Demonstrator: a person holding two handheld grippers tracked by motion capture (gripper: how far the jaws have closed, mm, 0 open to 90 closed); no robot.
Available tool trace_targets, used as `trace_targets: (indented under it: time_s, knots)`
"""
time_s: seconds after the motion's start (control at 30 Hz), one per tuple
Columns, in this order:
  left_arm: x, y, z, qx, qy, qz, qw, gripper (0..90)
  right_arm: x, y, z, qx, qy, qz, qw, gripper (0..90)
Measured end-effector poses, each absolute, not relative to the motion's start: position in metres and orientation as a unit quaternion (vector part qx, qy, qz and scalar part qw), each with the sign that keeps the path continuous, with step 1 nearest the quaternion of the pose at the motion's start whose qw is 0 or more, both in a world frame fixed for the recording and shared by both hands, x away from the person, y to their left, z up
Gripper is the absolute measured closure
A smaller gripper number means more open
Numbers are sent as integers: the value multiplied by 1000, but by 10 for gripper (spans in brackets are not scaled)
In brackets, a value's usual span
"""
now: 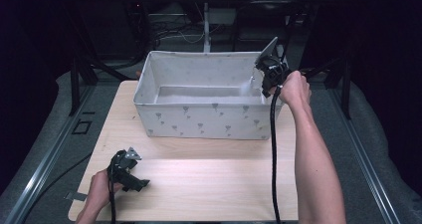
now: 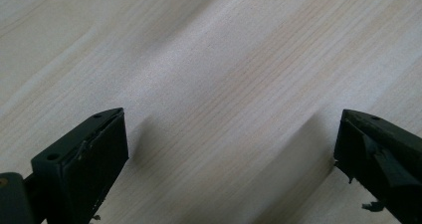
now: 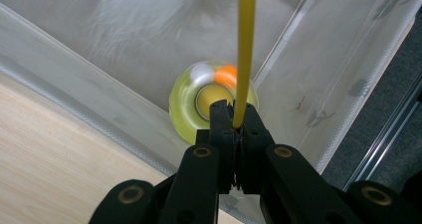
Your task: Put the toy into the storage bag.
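Right gripper (image 3: 238, 127) at upper right of the high view, over the right end of the fabric storage bin (image 1: 204, 117), jaws clenched on a thin yellow rod (image 3: 245, 50). Beneath the rod, inside the bin: yellow translucent ring toy (image 3: 213, 102) with white and orange balls. Left gripper (image 1: 130, 176) at lower left, low over the wooden table (image 1: 209, 184), jaws spread wide, grasping nothing.

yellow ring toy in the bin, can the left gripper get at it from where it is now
Probably not without moving: the left gripper sits open over the table's near edge, and the fabric bin's wall stands between it and the yellow ring toy.
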State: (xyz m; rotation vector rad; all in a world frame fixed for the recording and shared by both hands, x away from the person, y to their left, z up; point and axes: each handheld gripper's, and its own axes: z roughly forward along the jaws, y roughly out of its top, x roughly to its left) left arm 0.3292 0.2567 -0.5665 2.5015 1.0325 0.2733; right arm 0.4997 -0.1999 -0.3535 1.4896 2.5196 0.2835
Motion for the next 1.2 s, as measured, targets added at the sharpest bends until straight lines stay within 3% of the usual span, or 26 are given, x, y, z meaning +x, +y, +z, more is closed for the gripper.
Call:
trace_targets:
  time_s: [0.87,1.07,1.2]
  knots:
    - [329,257,-566,899,371,98,210,6,504,-204,-385,512,854,63,67,873]
    - [329,257,-566,900,370,98,210,6,502,-207,-379,515,851,70,71,861]
    - [329,257,-566,899,371,99,210,6,498,-209,-362,514,849,87,81,805]
